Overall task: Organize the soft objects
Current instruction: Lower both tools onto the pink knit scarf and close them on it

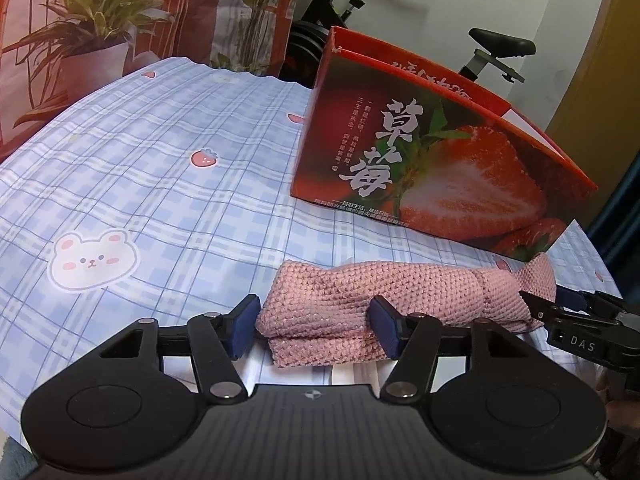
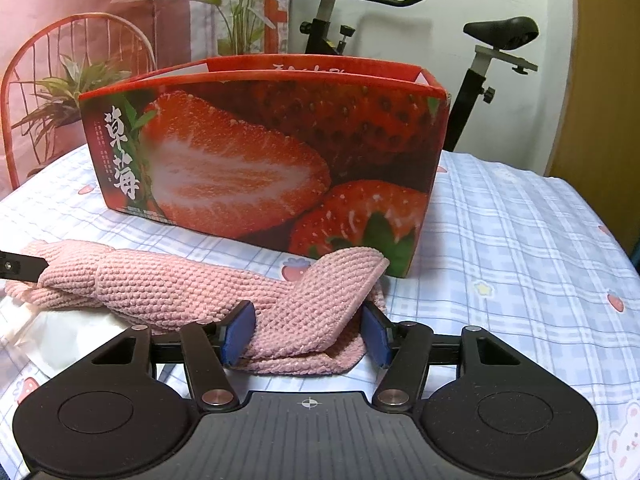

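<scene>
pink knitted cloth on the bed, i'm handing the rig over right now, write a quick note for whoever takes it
Left hand-held gripper: jaws around the left end of the folded pink knitted cloth, pads against its sides.
Right hand-held gripper: jaws around the cloth's right end, pads touching it.
The cloth lies on the blue plaid bedsheet, just in front of the open red strawberry-print cardboard box.
Done: cloth folded into a long bundle, both ends gripped.
Left: probably lift it and set it into the box; the inside of the box is not visible from here.
</scene>
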`<state>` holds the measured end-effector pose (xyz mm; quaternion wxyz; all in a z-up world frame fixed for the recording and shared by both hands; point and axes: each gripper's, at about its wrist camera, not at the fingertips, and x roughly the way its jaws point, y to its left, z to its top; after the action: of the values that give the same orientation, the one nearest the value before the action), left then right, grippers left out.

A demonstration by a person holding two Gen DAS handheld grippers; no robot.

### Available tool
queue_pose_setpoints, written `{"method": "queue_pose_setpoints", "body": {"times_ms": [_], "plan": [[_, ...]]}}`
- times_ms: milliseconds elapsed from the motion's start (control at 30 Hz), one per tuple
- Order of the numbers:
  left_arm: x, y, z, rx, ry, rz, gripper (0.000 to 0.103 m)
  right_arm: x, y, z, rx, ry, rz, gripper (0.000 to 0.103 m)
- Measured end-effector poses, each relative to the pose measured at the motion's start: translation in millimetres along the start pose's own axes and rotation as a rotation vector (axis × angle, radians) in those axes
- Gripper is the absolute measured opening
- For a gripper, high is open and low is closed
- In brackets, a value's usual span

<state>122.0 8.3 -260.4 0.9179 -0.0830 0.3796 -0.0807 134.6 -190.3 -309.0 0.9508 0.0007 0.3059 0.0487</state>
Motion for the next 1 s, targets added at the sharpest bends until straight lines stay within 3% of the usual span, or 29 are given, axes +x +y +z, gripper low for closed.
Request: {"method": "queue_pose_setpoints", "body": {"times_ms": [167,267,333,400,567,667,833,900,1000], "plan": [[1,-1,0,0.015,-0.008,0.000,0.062,-1,4,-1,-0.028,-0.008,0.011,0.046],[0,0,-1,0.011,-0.008,-0.004,0.060,-2,7,-2,-0.049,-0.012,0.025,0.035],[0,1,0,0.006,-0.008,-0.012,0.057,-3,10,-2,-0.070,-0.016,0.035,0.028],[0,1,0,-0.001,-0.004,-0.037,0.046,-4,14,-3,-0.096,-0.020,0.045,0.020],[-1,-3,0,0.032,-0.015,-0.045,0.027,-4,16,-3,-0.111,-0.023,0.053,0.018],[0,-3,-1,0.045,-0.013,-0.042,0.026,-4,15,-3,-0.095,-0.022,0.062,0.018],[3,0,-2,0.036,-0.008,-0.043,0.027,-6,12,-3,-0.090,-0.033,0.038,0.028],[3,0,-2,0.035,-0.007,-0.042,0.028,-8,9,-3,-0.071,-0.048,0.008,0.042],[3,0,-2,0.032,-0.007,-0.043,0.028,-8,1,-2,-0.015,-0.054,-0.011,0.055]]}}
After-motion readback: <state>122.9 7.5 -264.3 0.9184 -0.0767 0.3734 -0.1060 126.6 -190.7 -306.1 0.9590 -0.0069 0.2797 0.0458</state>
